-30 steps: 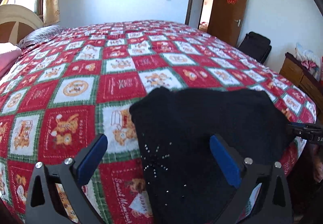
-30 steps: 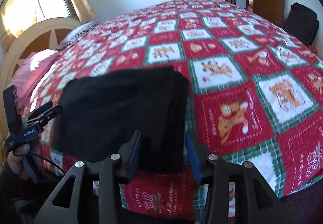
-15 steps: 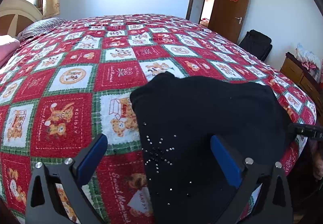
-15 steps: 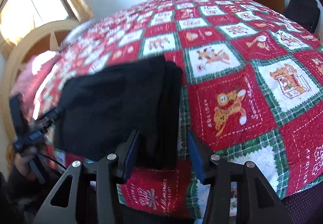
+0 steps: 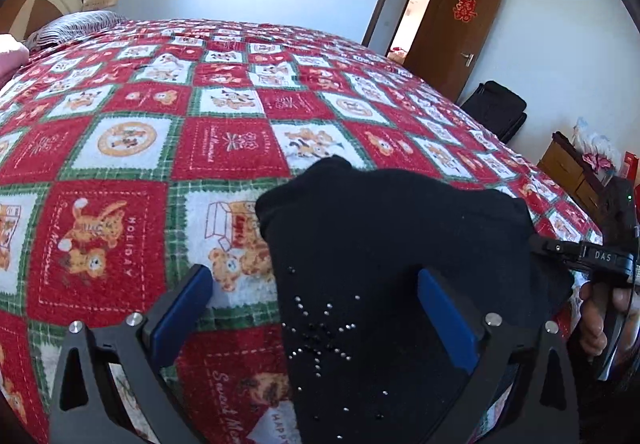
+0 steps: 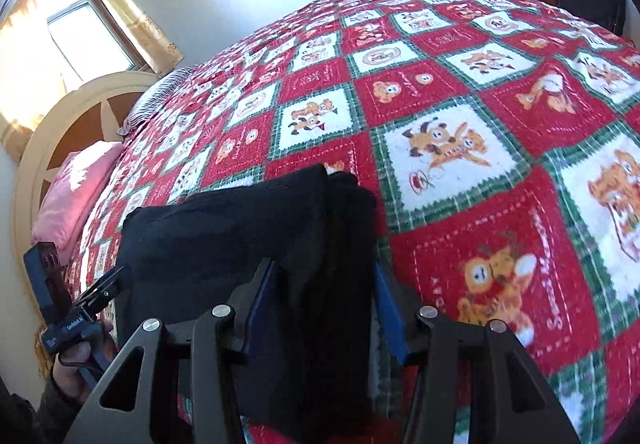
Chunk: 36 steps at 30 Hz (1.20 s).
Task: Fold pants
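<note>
The black pants (image 5: 380, 252) lie folded into a compact stack at the near edge of the bed, with small studs on the top layer. My left gripper (image 5: 316, 308) is open, its blue pads wide apart over the stack's left end. In the right wrist view the pants (image 6: 240, 244) show stacked layers at their right end. My right gripper (image 6: 324, 304) straddles that end with its pads a little apart from the cloth, open. The right gripper also shows in the left wrist view (image 5: 588, 256), and the left gripper in the right wrist view (image 6: 80, 308).
The bed carries a red, white and green patchwork blanket (image 5: 224, 148). A pink pillow (image 6: 76, 196) and a round headboard (image 6: 60, 124) lie at the head. A brown door (image 5: 460, 32), a black bag (image 5: 500, 112) and a wooden dresser (image 5: 572, 168) stand along the far side.
My right gripper's pads have opened off the folded end of the pants. Both grippers have drawn back and lifted slightly; the pants stay in place.
</note>
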Available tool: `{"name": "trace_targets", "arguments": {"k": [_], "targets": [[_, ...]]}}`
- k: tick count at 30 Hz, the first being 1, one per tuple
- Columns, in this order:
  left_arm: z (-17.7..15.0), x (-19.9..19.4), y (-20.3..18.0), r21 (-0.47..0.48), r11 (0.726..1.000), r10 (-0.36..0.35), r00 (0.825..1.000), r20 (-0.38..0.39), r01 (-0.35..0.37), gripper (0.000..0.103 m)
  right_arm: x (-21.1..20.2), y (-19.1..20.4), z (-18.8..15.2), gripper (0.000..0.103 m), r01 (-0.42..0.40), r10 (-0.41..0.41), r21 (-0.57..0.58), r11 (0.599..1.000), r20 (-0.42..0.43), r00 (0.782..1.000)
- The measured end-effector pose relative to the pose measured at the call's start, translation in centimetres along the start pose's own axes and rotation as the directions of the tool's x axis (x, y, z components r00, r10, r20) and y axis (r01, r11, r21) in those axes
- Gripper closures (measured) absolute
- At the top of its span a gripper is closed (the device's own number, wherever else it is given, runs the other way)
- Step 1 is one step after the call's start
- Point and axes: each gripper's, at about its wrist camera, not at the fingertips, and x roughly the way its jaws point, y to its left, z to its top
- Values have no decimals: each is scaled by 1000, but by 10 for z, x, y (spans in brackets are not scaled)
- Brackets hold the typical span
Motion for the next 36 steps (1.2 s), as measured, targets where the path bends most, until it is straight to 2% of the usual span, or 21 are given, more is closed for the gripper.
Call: {"name": "trace_targets", "arguments": {"k": [5,8,12,14,15,16,17,22,27,31,36], "targets": [[2,5,-4,14,1000,-13,1000,5,13,0,4,-3,0,53,-18,18,24,1000,2,1000],[2,2,-1,-2,999,-47,999,17,47,3,4,-3,-1,64,-63,63,38,997,-5,998],[0,0,0,-20,986,-164,986,4,164,45,0,-4,-2,74,-106,106,56,993,0,994],[-1,0,-1,-18,984,-177,984,9,177,49,-5,2,-2,76,-99,98,32,995,13,995],[-1,-1,-1,-14,982,-189,982,11,189,58,-8,5,-3,76,-98,97,20,995,21,995],[-1,-3,0,-17,980,-199,980,18,199,76,-14,10,-3,76,-100,99,5,995,32,995],[0,-6,1,-24,978,-208,978,25,208,86,-18,14,-3,77,-101,102,-7,995,41,994],[5,-20,9,-46,972,-230,972,53,232,92,-34,42,6,77,-118,123,-70,991,68,990],[14,-34,25,-80,968,-231,969,91,238,92,-36,73,25,77,-149,158,-126,981,68,985],[24,-59,50,-97,974,-188,971,145,203,92,-22,111,45,77,-192,205,-176,965,58,977],[33,-100,97,-136,985,-80,974,212,110,92,24,168,68,77,-286,292,-223,932,-4,956]]}}
